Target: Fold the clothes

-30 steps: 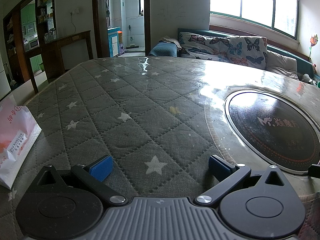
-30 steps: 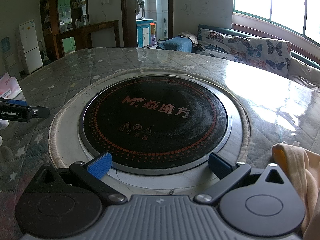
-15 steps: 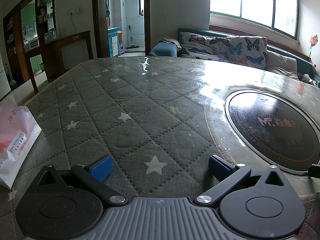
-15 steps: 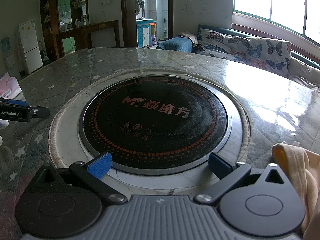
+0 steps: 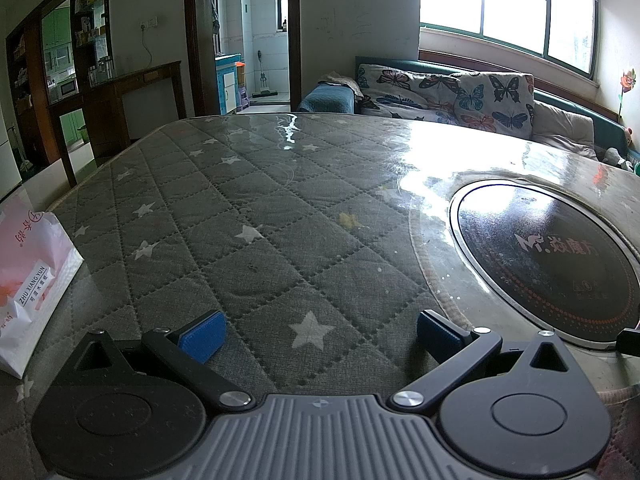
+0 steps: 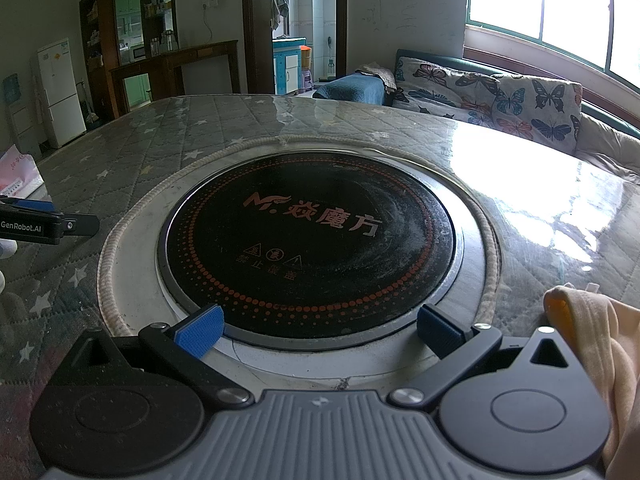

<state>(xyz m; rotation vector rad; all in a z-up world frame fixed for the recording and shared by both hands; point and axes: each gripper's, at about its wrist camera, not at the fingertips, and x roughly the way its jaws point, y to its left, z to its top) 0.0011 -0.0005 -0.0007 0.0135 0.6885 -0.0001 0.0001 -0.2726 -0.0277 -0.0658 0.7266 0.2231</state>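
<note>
- Left tongs (image 5: 318, 330): jaws spread wide, nothing between them, held low over the quilted table cover (image 5: 248, 216). A white and pink bag (image 5: 30, 280) lies off to their left; the round black hob (image 5: 552, 256) sits ahead to their right.
- Right tongs (image 6: 318, 330): jaws likewise spread wide and empty, with the hob directly ahead of the fingertips and its pale braided rim (image 6: 108, 256) curving round on the left.
- Task item: a cream garment (image 6: 592, 344) lies bunched just beside the right tongs, on their right and partly behind the body. It appears to carry an orange patch at its near edge, though the lens distortion there makes that uncertain. It is not visible from the left wrist.
- Risk 1: the garment sits outside both jaw gaps; a grab from this pose would close on air or on the table cover.
- Risk 2: the garment is crumpled, so a pinch could take several layers at once and spoil the fold.
- Risk 3: dragging cloth leftward would pull it across the hob, which looks dusty, and over the raised rim, where it may snag.
- Risk 4: the left tongs are well apart from the garment; a long reach across could collide with the right tongs.
- Compared with the earlier frames: no change found. Both tongs hold the same position and the same opening, and the garment lies as it did.
</note>
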